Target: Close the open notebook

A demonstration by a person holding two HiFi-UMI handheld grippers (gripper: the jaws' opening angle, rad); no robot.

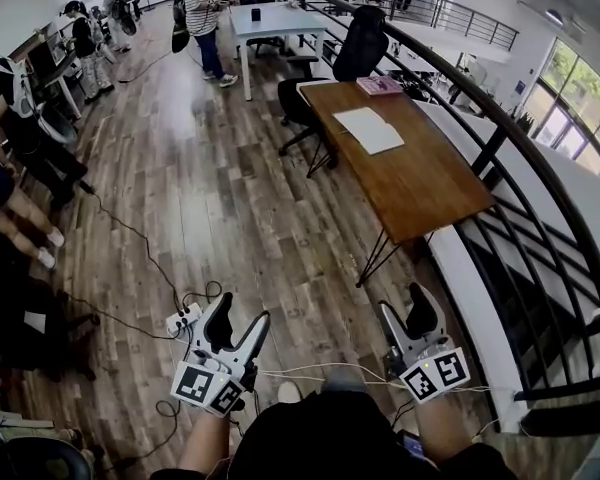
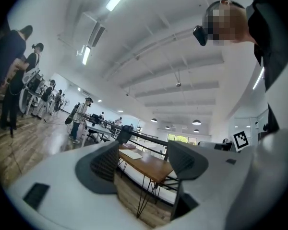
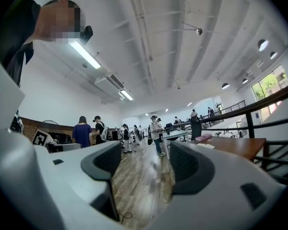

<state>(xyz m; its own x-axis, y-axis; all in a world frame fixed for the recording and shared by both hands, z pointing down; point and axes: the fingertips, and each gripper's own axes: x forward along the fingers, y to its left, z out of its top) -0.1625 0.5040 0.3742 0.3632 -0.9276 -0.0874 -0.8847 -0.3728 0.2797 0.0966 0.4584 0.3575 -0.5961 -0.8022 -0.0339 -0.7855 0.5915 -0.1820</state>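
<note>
Both grippers hang low in front of you, left gripper [image 1: 237,318] and right gripper [image 1: 407,313], jaws spread wide with nothing between them. The notebook [image 1: 370,130] lies open and flat on the wooden table [image 1: 420,183], well ahead across the floor [image 1: 230,198]. It looks light and floppy, with thin pages that bend easily. Best bet is to catch one cover at its outer edge and fold it over, steadying the other half.

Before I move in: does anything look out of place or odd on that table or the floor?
Nothing looks damaged or spilled. The notebook lies open and flat on the wooden table, with a pink book beyond it. The only oddity is a power strip and loose cables on the floor close in front of you.
</note>
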